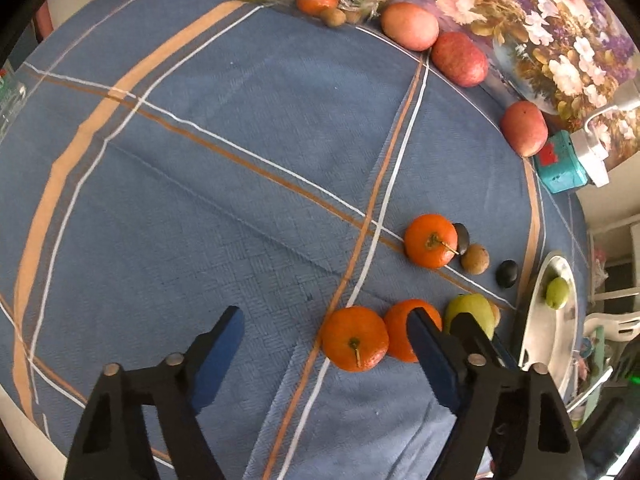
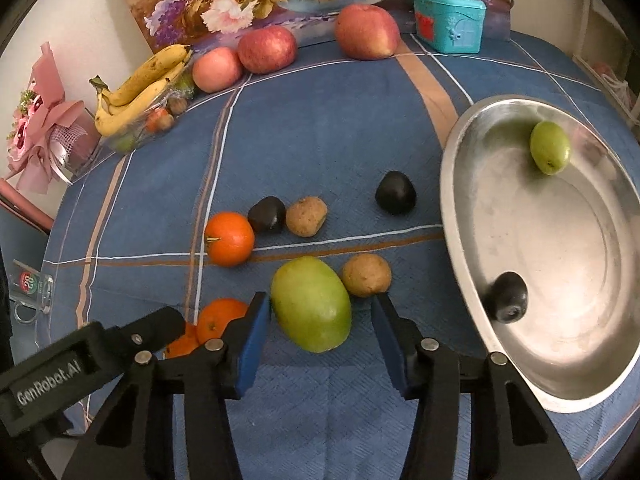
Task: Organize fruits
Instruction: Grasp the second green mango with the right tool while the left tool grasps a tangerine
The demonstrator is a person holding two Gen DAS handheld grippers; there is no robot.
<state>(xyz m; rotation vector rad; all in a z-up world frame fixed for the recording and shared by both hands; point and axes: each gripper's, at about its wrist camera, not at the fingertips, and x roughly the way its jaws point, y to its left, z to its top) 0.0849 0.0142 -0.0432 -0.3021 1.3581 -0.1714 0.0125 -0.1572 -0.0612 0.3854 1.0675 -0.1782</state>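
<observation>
Fruits lie scattered on the blue striped tablecloth (image 2: 320,120). Right gripper (image 2: 320,312) narrowly brackets the large green mango (image 2: 312,304) (contact unclear); left gripper (image 1: 326,332) gapes wide around an orange tangerine (image 1: 354,338).

Both views are evenly lit and fairly bright, colours strong. Fisheye bending curves the cloth's (image 1: 200,160) stripes, with black corners all round. Soft glare sits across the metal dish (image 2: 560,280) at three o'clock. Shadows stay faint and short under the fruit. Edges smear slightly; centres are sharp.
</observation>
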